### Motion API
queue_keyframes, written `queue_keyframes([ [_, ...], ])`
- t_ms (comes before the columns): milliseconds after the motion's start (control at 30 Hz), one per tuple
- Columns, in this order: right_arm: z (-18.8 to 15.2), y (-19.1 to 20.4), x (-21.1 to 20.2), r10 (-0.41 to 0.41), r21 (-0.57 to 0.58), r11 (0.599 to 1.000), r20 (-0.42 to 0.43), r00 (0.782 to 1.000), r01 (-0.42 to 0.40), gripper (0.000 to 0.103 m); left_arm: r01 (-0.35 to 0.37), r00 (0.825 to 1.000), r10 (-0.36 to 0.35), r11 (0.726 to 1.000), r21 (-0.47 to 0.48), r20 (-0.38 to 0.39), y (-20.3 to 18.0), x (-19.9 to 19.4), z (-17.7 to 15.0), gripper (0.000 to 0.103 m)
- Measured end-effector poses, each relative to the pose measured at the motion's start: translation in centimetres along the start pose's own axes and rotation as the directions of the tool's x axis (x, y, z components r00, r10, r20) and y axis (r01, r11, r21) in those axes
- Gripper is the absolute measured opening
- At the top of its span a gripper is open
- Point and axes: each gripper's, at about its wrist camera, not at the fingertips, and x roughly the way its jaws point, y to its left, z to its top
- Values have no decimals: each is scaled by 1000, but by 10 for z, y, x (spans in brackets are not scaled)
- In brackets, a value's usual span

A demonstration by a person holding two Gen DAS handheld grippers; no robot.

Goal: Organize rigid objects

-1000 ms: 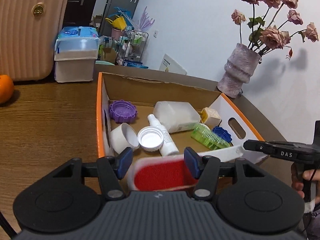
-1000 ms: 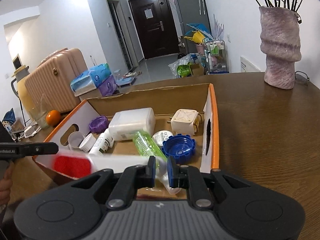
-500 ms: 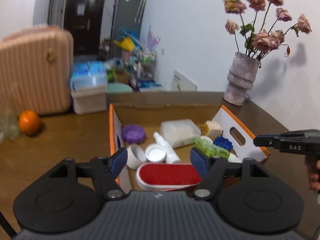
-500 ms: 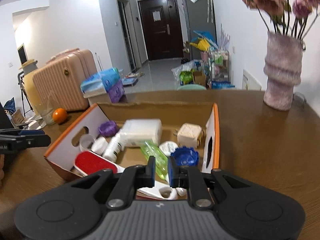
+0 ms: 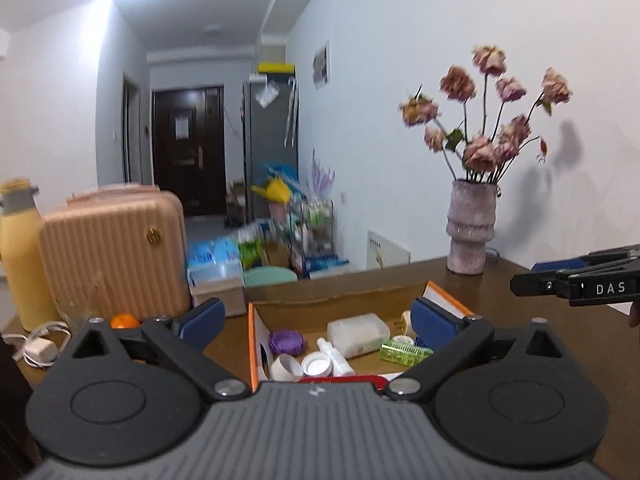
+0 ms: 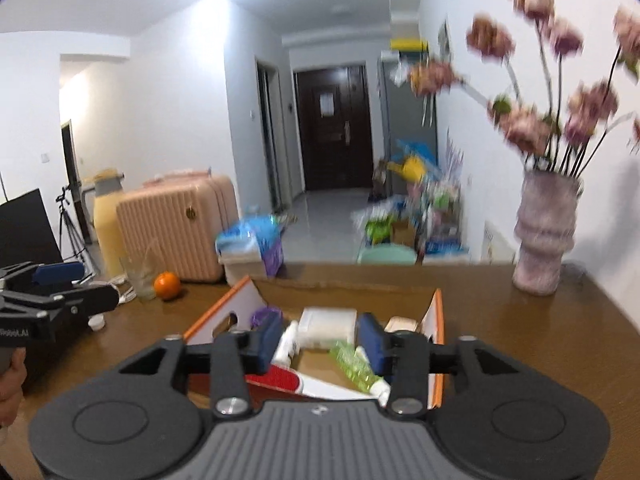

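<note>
Red-faced white plastic lint brush [image 6: 280,380] now lies inside the orange-edged cardboard box [image 5: 252,344] at its 6 o'clock end; a second ago both grippers held it, now the left gripper [image 5: 316,314] is spread wide and empty, the right gripper [image 6: 320,338] has opened up and holds nothing, both pulled up and back, so I'd judge this placement done. Brush mostly hidden behind gripper bodies in both views; right view is motion-blurred, small items at the box's 12 o'clock are hard to identify.
</note>
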Motion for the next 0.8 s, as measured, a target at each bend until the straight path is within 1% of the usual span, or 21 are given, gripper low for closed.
queue_keyframes([
  [33, -2, 4, -7, -13, -9, 1000, 29, 999, 13, 58, -7, 1000, 7, 1000, 1, 15, -3, -7, -1, 103],
  [100, -7, 12, -21, -45, -31, 998, 94, 994, 48, 74, -35, 999, 34, 999, 7, 43, -8, -18, -5, 103],
  [133, -10, 16, -27, -64, -43, 997, 127, 990, 70, 78, -46, 997, 46, 999, 8, 60, -11, -23, -7, 103],
  [167, -15, 20, -32, -84, -60, 994, 161, 983, 95, 86, -57, 995, 56, 998, 2, 83, -12, -27, -10, 103],
  [200, -20, 26, -36, -101, -78, 990, 190, 977, 118, 90, -64, 992, 65, 998, -7, 104, -13, -30, -12, 103],
  [267, -30, 33, -40, -122, -100, 984, 223, 967, 147, 90, -84, 986, 86, 996, -20, 144, -16, -35, -20, 103],
  [333, -39, 39, -40, -138, -103, 981, 227, 964, 164, 93, -101, 979, 105, 994, -29, 173, -17, -37, -28, 103],
  [400, -48, 43, -40, -146, -96, 981, 229, 962, 171, 99, -119, 973, 126, 992, -49, 194, -15, -38, -33, 103],
  [467, -54, 46, -40, -154, -87, 980, 236, 959, 178, 99, -139, 968, 153, 987, -81, 200, -13, -40, -37, 103],
  [533, -59, 48, -41, -156, -80, 980, 239, 958, 179, 100, -162, 966, 178, 982, -97, 186, -8, -44, -38, 103],
  [700, -66, 53, -51, -146, -74, 983, 242, 959, 168, 101, -176, 957, 195, 979, -104, 213, -2, -65, -42, 103],
  [800, -72, 56, -61, -137, -57, 986, 248, 959, 156, 101, -169, 955, 189, 980, -103, 229, -3, -79, -45, 103],
])
